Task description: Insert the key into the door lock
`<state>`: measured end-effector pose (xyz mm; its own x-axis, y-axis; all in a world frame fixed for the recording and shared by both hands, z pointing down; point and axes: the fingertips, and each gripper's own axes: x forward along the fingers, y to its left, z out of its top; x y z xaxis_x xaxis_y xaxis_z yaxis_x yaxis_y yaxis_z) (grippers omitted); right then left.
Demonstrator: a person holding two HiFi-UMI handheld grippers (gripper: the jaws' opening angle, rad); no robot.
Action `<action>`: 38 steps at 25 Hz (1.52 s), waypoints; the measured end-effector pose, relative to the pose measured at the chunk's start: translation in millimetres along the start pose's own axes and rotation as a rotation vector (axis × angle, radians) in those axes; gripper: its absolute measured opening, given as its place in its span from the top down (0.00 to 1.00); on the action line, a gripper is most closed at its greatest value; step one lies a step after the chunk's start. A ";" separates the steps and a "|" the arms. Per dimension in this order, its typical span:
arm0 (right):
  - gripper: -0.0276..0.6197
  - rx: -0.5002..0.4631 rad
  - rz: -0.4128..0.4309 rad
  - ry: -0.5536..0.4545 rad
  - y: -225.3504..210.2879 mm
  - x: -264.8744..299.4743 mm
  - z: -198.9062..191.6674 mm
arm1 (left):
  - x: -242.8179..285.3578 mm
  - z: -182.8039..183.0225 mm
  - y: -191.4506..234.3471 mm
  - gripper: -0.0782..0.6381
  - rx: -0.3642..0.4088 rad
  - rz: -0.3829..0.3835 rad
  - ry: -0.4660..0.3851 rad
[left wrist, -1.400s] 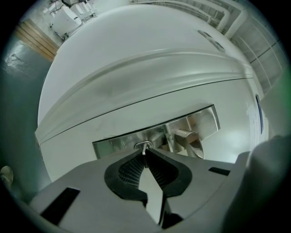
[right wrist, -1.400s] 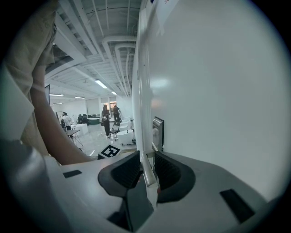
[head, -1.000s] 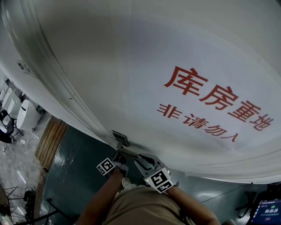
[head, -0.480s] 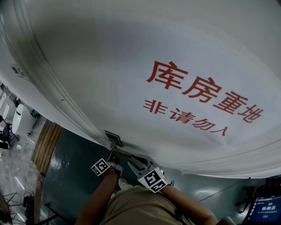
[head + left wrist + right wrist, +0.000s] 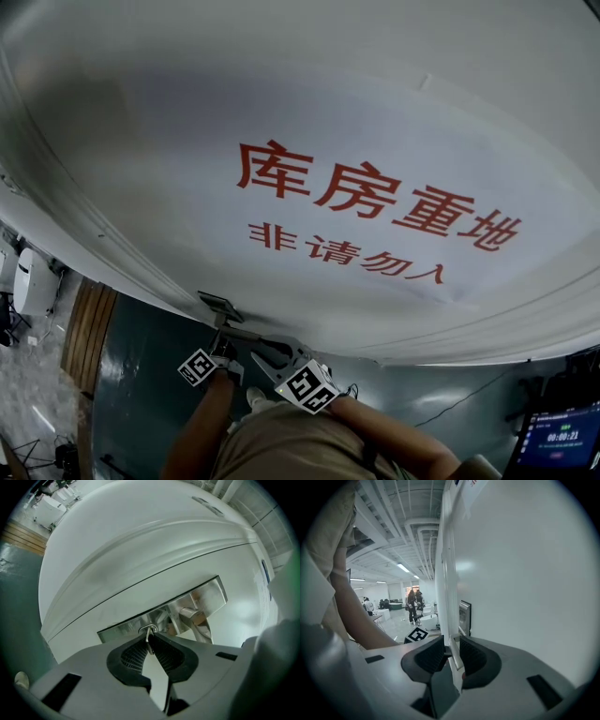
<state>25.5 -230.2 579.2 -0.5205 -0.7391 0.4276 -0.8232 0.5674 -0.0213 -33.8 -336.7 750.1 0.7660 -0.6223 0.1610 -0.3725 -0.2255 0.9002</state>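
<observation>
- Steel lock plate sits straight ahead of the left gripper, right at its tips, on the white door.
- Left gripper's jaws are almost together, pinching a thin key that is seen edge-on. The key's long axis runs along the jaws and points at the plate.
- Key's front end meets the plate just ahead of the tips. The tips cover the spot, so I cannot tell whether it is already in the keyhole.
- Door handle stands out from the plate to the right of the left gripper's tips, apart from the key.
- Right gripper has narrow jaws clamped on the door handle, one pad on each side, with the plate just beyond.
- Judgement: only the left hand is placed for the push, which should go straight along the key's axis while the right steadies the door.
</observation>
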 end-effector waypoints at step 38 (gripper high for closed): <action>0.78 -0.157 0.236 -0.012 31.6 -30.3 -20.6 | -112.1 -32.4 -52.4 0.63 0.108 0.075 -0.361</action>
<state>20.0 -182.4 584.1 -0.6967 -0.5839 0.4167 -0.6344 0.7727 0.0220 -83.3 -230.9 698.0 0.5081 -0.8595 0.0548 -0.4882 -0.2350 0.8405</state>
